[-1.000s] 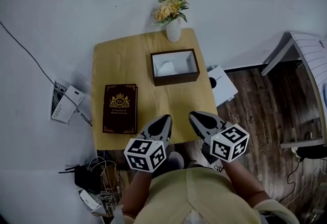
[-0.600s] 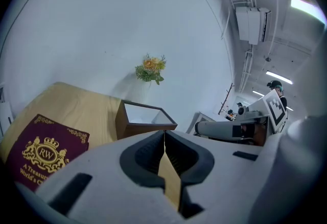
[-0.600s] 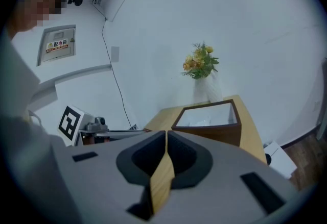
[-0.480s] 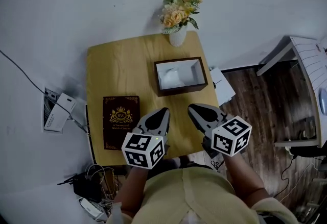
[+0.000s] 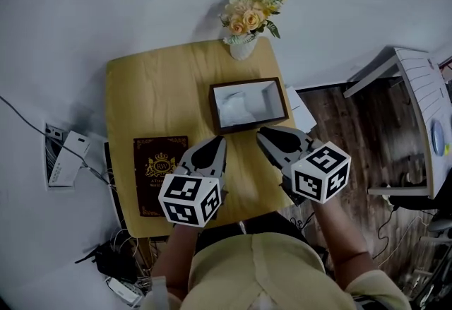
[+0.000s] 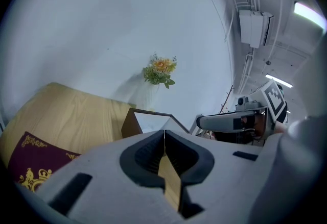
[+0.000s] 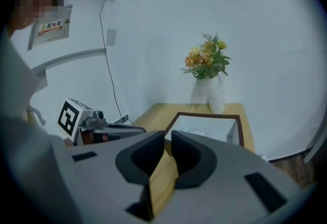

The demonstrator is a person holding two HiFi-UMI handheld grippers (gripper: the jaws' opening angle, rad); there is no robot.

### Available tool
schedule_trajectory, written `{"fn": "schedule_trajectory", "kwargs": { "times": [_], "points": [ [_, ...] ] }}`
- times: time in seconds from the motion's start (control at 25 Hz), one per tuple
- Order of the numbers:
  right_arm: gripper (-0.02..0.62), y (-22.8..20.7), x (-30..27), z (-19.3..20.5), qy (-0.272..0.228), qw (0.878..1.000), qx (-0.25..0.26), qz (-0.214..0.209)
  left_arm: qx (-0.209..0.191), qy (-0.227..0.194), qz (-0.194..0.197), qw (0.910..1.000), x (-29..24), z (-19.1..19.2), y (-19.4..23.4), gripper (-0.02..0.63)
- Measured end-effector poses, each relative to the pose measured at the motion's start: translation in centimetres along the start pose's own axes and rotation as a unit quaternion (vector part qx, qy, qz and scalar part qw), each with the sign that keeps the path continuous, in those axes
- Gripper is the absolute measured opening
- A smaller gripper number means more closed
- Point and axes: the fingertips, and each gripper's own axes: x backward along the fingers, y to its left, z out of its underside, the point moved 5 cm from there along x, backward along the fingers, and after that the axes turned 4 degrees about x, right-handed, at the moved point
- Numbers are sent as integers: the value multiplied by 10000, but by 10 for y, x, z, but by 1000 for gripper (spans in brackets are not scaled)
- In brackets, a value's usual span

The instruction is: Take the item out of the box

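An open brown box (image 5: 248,123) with a white lining stands on the far right part of the small wooden table (image 5: 152,93). Something pale and crumpled (image 5: 235,102) lies in its left half. My left gripper (image 5: 216,142) hovers shut and empty just short of the box's near left corner. My right gripper (image 5: 262,135), also shut and empty, hangs by the near right corner. In the left gripper view the box (image 6: 134,122) shows beyond the closed jaws. In the right gripper view the box (image 7: 236,127) lies straight ahead, open side up.
A white vase of yellow flowers (image 5: 244,46) stands behind the box at the table's far edge. A dark red book (image 5: 150,185) lies at the near left. Cables and devices (image 5: 116,266) clutter the floor on the left, and a white rack (image 5: 424,100) stands on the right.
Both grippers have moved forward over the table toward the box's near side, still shut. The head view has shifted, so the table sits more to the left.
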Motion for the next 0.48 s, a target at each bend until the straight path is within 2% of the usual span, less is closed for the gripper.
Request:
{"fn": "schedule_trajectory", "kwargs": {
  "times": [0.24, 0.48],
  "points": [
    [34, -13, -9, -18, 146, 9995, 277, -78, -85, -89, -204, 9997, -9, -16, 5, 23],
    [37, -37, -29, -34, 600, 9967, 444, -315, -197, -151, -481, 9985, -16, -30, 7, 23]
  ]
}}
